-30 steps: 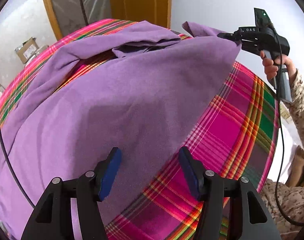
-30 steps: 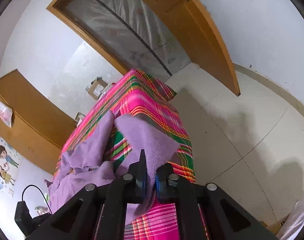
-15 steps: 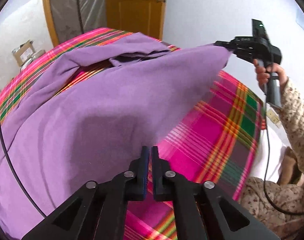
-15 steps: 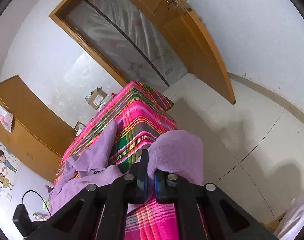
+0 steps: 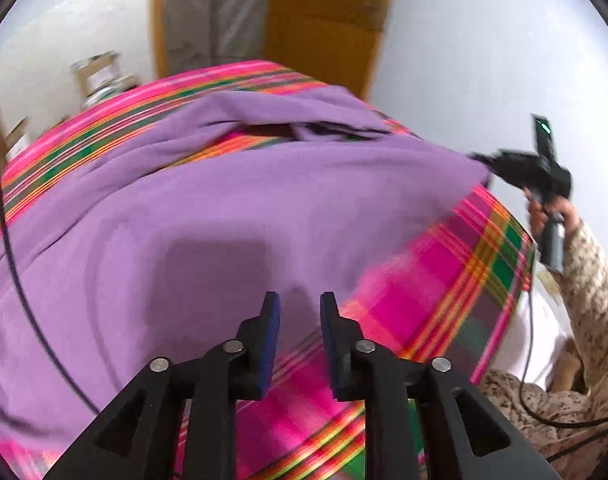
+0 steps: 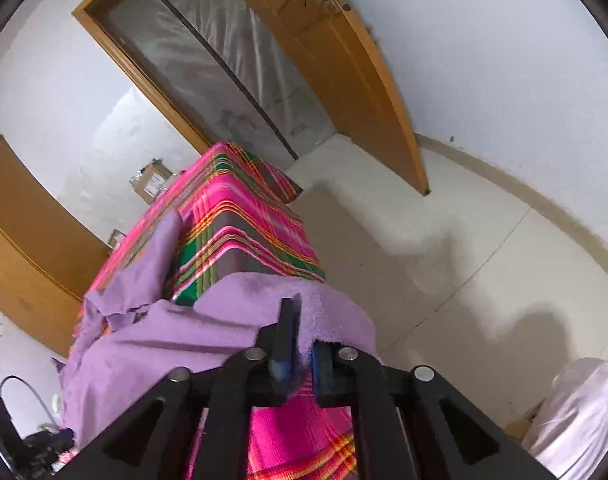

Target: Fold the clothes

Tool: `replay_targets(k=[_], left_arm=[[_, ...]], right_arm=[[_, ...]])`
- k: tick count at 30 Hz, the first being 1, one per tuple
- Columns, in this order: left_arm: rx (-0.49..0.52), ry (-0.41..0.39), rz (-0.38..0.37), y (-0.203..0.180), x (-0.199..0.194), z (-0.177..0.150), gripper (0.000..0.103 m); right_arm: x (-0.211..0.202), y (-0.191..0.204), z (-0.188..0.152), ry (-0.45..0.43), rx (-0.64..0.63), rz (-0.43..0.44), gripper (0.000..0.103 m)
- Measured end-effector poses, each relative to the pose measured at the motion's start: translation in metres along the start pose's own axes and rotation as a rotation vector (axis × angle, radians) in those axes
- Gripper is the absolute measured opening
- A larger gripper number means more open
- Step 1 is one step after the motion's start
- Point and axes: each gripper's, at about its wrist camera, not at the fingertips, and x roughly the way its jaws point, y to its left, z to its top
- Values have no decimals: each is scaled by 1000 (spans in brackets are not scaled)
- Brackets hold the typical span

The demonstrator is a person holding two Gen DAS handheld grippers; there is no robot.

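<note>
Left gripper (image 5: 296, 304) reopened slightly; right gripper (image 6: 300, 344) apparently pinches garment (image 5: 232, 208).

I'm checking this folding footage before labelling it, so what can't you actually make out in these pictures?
- Left wrist view: whether the left gripper pinches the purple fleece garment; motion blur smears the hem.
- Right wrist view: the cloth edge inside the right gripper, hidden by bunched fleece.
- Garment type: far end crumpled.

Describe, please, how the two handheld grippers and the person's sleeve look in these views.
Both the left gripper and the right gripper are black frames with silver bolts and blue finger pads. The right one has a grey handle, a small green light and a black cable. The sleeve is beige with brown speckles.
</note>
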Motion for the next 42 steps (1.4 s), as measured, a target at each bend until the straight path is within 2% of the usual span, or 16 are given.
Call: replay_targets(k=[2, 6, 9, 10, 14, 16, 20, 24, 28, 31, 34, 38, 40, 42], left_arm=[[-70, -19, 39, 24, -16, -8, 40], [-250, -55, 130, 77, -54, -37, 47], [-390, -62, 220, 114, -77, -64, 54], [-429, -64, 228, 123, -80, -71, 55], [-577, -75, 236, 155, -88, -97, 61], [-650, -80, 239, 171, -92, -110, 61], [-797, -90, 245, 202, -99, -137, 61], [-939, -173, 141, 223, -101, -145, 61], [-1004, -215, 106, 233, -102, -146, 67], [-1039, -180, 99, 239, -95, -143, 67], [-1064, -184, 97, 242, -94, -140, 68], [-1073, -192, 68, 242, -86, -136, 67], [-1089, -193, 61, 246, -81, -136, 64], [-1097, -192, 58, 249, -79, -135, 55]], right_arm=[[-5, 3, -1, -1, -16, -29, 19], [-18, 12, -8, -10, -30, -77, 26], [-27, 19, -13, -17, -41, -112, 27], [-29, 22, -15, -16, -43, -116, 28], [-41, 51, -28, -50, -109, -95, 30], [-47, 75, -38, -76, -184, -81, 30], [-46, 129, -60, -53, -351, -10, 30], [-31, 188, -90, 25, -546, 116, 30], [-8, 233, -128, 125, -731, 198, 30], [4, 263, -155, 177, -866, 246, 31], [8, 280, -174, 222, -960, 283, 38], [12, 295, -194, 252, -1083, 306, 38], [13, 301, -203, 267, -1124, 318, 39], [19, 307, -209, 277, -1162, 315, 40]])
